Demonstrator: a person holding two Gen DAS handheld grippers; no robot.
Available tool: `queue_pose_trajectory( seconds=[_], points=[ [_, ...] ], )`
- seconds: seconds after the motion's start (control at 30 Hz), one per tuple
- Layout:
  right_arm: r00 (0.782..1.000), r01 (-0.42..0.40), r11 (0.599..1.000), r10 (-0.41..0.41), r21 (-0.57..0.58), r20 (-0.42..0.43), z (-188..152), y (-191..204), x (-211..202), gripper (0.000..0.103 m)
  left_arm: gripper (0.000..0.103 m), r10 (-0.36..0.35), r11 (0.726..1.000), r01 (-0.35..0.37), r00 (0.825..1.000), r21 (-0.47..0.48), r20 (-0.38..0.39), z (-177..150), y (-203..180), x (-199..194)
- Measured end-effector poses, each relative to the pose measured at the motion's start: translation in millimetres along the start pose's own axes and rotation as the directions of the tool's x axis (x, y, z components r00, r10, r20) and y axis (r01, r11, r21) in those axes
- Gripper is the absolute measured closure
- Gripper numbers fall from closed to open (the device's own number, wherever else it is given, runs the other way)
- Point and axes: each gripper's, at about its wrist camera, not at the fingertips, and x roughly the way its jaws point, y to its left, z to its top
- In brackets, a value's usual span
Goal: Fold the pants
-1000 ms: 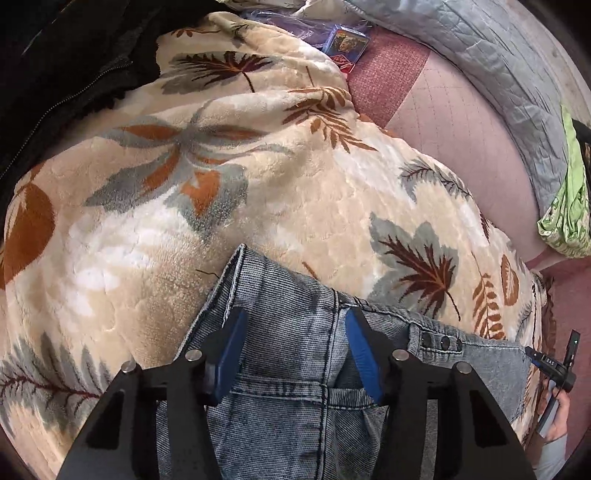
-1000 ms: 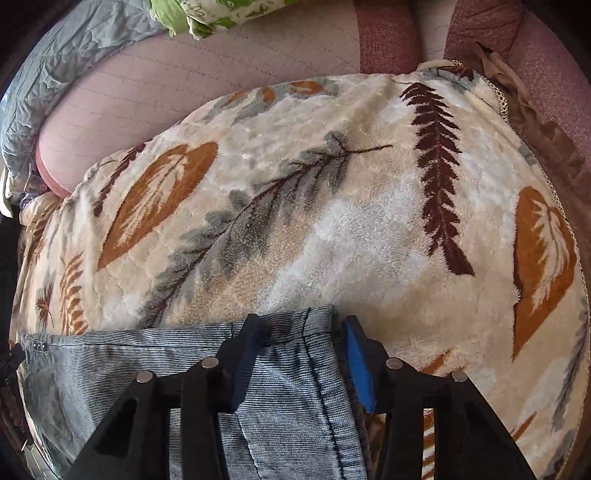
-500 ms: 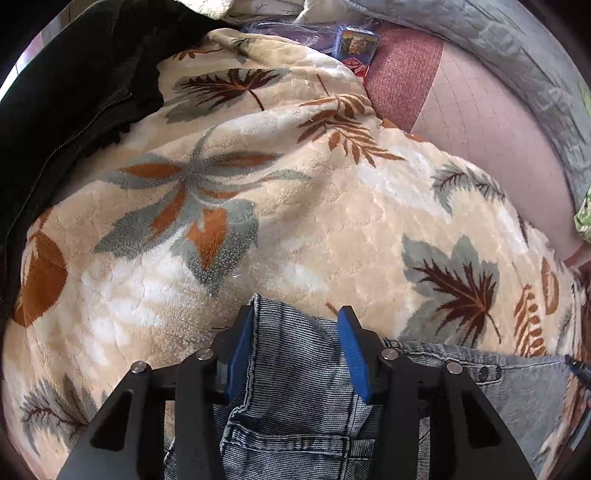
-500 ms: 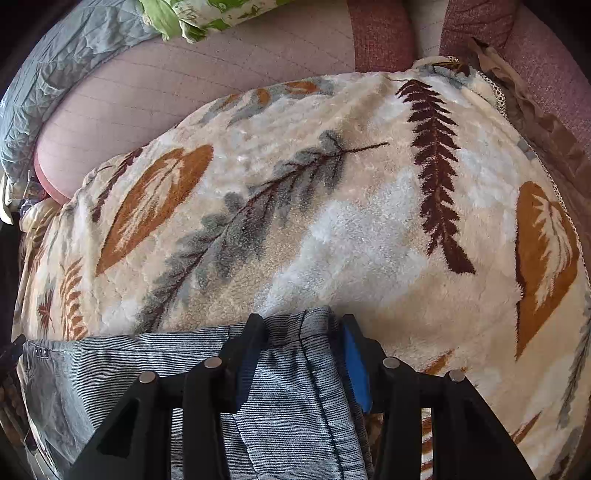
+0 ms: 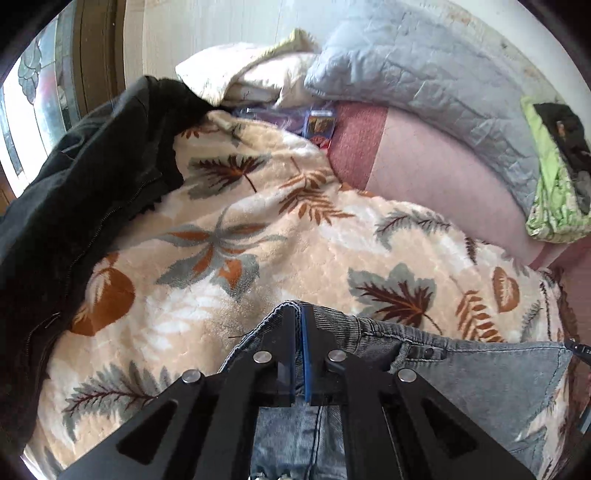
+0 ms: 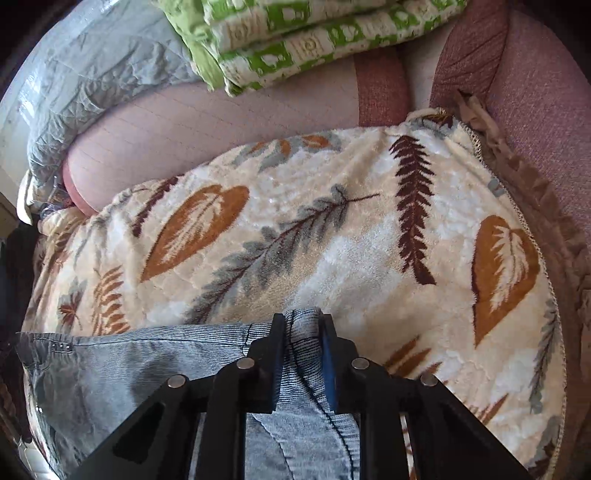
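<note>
Light blue denim pants (image 5: 480,373) lie on a cream blanket with a leaf print (image 5: 258,229). My left gripper (image 5: 298,314) is shut on the left corner of the pants' top edge, its jaws nearly touching. In the right wrist view the pants (image 6: 129,362) stretch to the left, and my right gripper (image 6: 303,321) is shut on their right corner, with a fold of denim pinched between the jaws. The fabric between the two grippers hangs slightly lifted off the blanket (image 6: 332,240).
A black jacket (image 5: 74,206) lies at the blanket's left. A grey quilted cover (image 5: 424,62) and a green-and-white patterned cloth (image 6: 295,33) lie at the back on the pink sofa (image 6: 221,122). A small blue packet (image 5: 319,123) rests behind the blanket.
Both grippers have closed from open onto the top corners of the pants. Both views now show more of the back of the sofa.
</note>
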Motion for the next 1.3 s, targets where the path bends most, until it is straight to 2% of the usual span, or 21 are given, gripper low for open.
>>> queue_pose_trajectory(
  seconds=[0.1,0.2,0.3,0.4,0.43,0.5,0.53,0.57,0.6,0.63,0.7,0.77,0.8,0.83,0.9,1.0,1.03,1.07,1.1,1.23,1.3],
  points=[
    [0.996,-0.041,0.999,0.041,-0.009,0.074,-20,-1,-53,0.084,0.101,-0.042,0.999,0.04,0.995,0.018,0.086,-16,4,-63],
    [0.986,-0.081,0.997,0.082,-0.013,0.144,-56,-8,-108,0.084,0.101,-0.102,0.995,0.1,0.983,0.024,0.151,-45,16,-125],
    [0.977,-0.116,0.993,0.117,-0.015,0.178,-108,-23,-152,0.084,0.1,-0.146,0.989,0.139,0.977,0.056,0.158,-90,31,-164],
    [0.977,-0.13,0.991,0.13,-0.013,0.169,-173,-42,-172,0.084,0.1,-0.17,0.983,0.163,0.982,0.079,0.083,-143,49,-170],
    [0.979,-0.14,0.99,0.139,-0.005,0.147,-197,-49,-170,0.082,0.099,-0.169,0.982,0.165,0.985,0.089,0.034,-160,57,-163],
    [0.988,-0.153,0.988,0.153,-0.012,0.028,-242,-59,-151,0.076,0.096,-0.133,0.987,0.14,0.988,0.085,-0.075,-192,74,-145],
    [0.989,-0.146,0.989,0.146,-0.007,-0.037,-263,-65,-140,0.065,0.096,-0.107,0.991,0.117,0.985,0.071,-0.132,-205,84,-136],
    [0.987,-0.132,0.991,0.131,-0.002,-0.094,-283,-69,-131,0.05,0.096,-0.076,0.994,0.089,0.981,0.066,-0.179,-212,93,-130],
    [0.983,-0.112,0.994,0.111,0.0,-0.143,-296,-74,-123,0.042,0.096,-0.04,0.997,0.052,0.98,0.057,-0.195,-217,103,-129],
    [0.984,-0.089,0.996,0.09,0.011,-0.152,-305,-79,-123,0.039,0.092,-0.011,0.999,0.019,0.982,0.04,-0.188,-216,111,-132],
    [0.989,-0.109,0.991,0.115,0.073,-0.093,-307,-91,-137,0.039,0.082,0.013,1.0,-0.01,0.991,0.023,-0.135,-206,116,-147],
    [0.986,-0.162,0.971,0.166,0.173,-0.004,-296,-106,-154,0.032,0.066,0.01,0.999,-0.008,0.998,0.036,-0.055,-193,107,-165],
    [0.981,-0.193,0.955,0.192,0.223,0.026,-287,-112,-157,0.03,0.049,-0.005,0.999,0.006,1.0,0.048,-0.021,-187,97,-171],
    [0.975,-0.221,0.938,0.219,0.267,0.038,-277,-114,-156,0.027,0.039,-0.03,0.998,0.03,1.0,0.057,0.004,-182,86,-173],
    [0.969,-0.239,0.922,0.245,0.305,0.019,-257,-113,-142,0.027,0.038,-0.08,0.992,0.078,0.997,0.098,0.013,-177,57,-167],
    [0.974,-0.174,0.94,0.208,0.292,-0.09,-238,-97,-106,0.028,0.038,-0.083,0.975,0.086,0.996,0.205,-0.022,-184,15,-139],
    [0.975,-0.144,0.95,0.185,0.278,-0.126,-235,-91,-95,0.035,0.038,-0.065,0.969,0.07,0.998,0.236,-0.028,-188,4,-128],
    [0.975,-0.116,0.956,0.161,0.269,-0.151,-232,-86,-87,0.05,0.038,-0.038,0.965,0.048,0.998,0.259,-0.043,-193,-3,-116],
    [0.976,-0.103,0.959,0.149,0.264,-0.16,-233,-84,-80,0.055,0.039,-0.021,0.962,0.038,0.997,0.269,-0.069,-199,-7,-104],
    [0.963,-0.021,0.984,0.068,0.178,-0.261,-236,-72,-59,0.067,0.038,0.016,0.963,0.028,0.987,0.267,-0.159,-221,-1,-67],
    [0.967,-0.005,0.992,0.037,0.128,-0.251,-234,-67,-59,0.079,0.037,0.0,0.97,0.041,0.986,0.241,-0.169,-226,6,-61]
  ],
)
